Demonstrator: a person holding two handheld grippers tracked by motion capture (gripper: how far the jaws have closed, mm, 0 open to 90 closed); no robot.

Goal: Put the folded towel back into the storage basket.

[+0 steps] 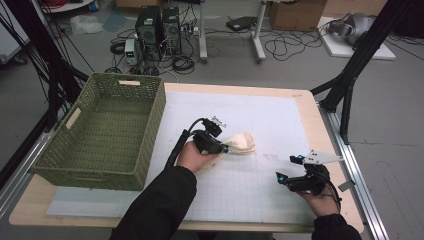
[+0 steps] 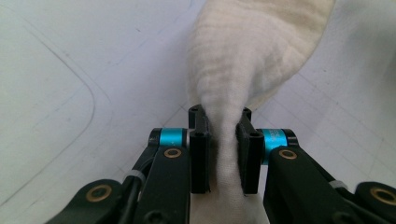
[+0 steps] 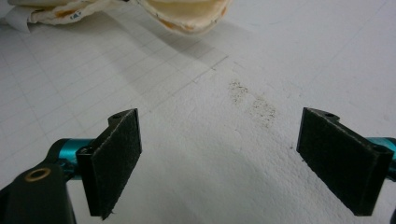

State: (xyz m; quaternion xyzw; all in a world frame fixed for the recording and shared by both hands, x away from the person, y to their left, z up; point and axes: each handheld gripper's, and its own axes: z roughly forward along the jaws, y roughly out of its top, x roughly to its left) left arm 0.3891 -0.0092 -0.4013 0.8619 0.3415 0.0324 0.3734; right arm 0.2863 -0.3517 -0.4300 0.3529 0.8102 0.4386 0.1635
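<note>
The left tool [image 2: 223, 154] is clamped on a bunched fold of the cloth [image 1: 241, 142], mid-bench, right of the basket [image 1: 107, 130]. The right tool [image 3: 219, 158] stands wide open, empty, near right. Risk: the thin fold may slip free, or trailing fabric may snag on the basket rim.

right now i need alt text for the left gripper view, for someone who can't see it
The left gripper is clamped on a bunched fold of cream cloth, which widens beyond the black jaws. Beneath lies a white gridded mat.
</note>
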